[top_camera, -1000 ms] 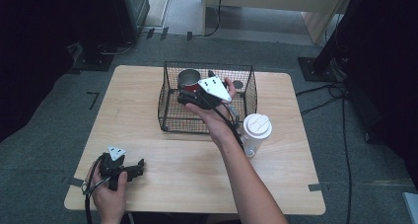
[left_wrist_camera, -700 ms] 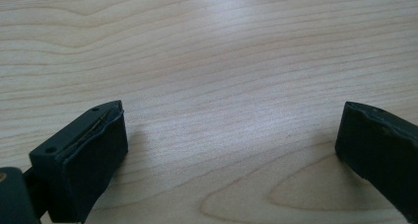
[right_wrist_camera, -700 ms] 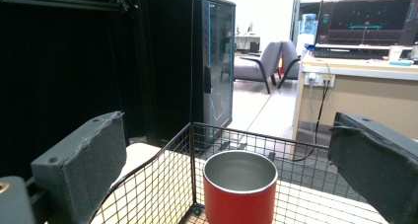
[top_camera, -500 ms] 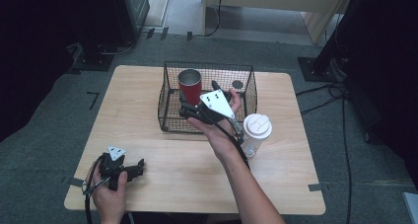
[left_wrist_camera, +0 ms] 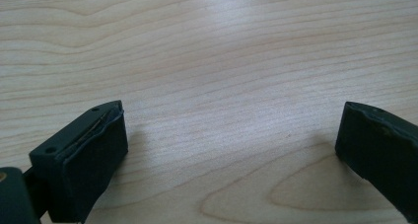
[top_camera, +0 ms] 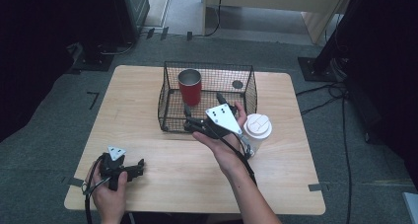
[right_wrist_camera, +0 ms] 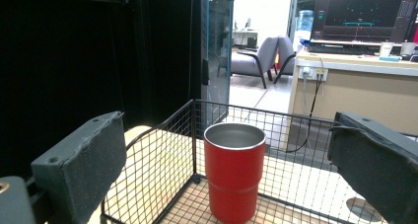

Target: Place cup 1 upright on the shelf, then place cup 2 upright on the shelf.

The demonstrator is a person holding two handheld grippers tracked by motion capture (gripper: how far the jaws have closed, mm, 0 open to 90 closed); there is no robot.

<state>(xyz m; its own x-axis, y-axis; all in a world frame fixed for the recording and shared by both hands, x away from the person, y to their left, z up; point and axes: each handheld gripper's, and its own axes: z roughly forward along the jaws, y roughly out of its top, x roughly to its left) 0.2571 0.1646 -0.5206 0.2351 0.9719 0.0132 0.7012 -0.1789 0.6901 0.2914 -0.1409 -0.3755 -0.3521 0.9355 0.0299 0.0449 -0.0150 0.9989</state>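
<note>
Right gripper (top_camera: 190,116): held in the person's right hand (top_camera: 224,140), above the near edge of the wire basket (top_camera: 249,86), jaws wide apart and nothing between them. Pointed at the red cup (top_camera: 190,87); in the right gripper view, same cup (right_wrist_camera: 234,170) seen between the two black jaws but farther off, not touched. Grey three-cornered plate (top_camera: 223,118) on top of this gripper, cable trailing down along the forearm.

Left gripper (top_camera: 138,167): held in the left hand (top_camera: 109,189) near the front left corner of the table (top_camera: 291,184), low over the wood. Jaws spread wide here also, empty; in the left gripper view just bare wood grain (left_wrist_camera: 222,76) between them.

Red cup: upright inside the basket, at its back left corner, metal inside, open at the top. Small dark round thing (top_camera: 237,84) near the back right corner of the basket, too small to identify.

White paper cup with lid (top_camera: 257,128): upright on the table, just beside the right side of the basket, near the right hand.

Around the table: grey carpet floor (top_camera: 44,110), black cabinet (right_wrist_camera: 214,51) behind, desk with monitor (right_wrist_camera: 365,19) in the background of the right gripper view
</note>
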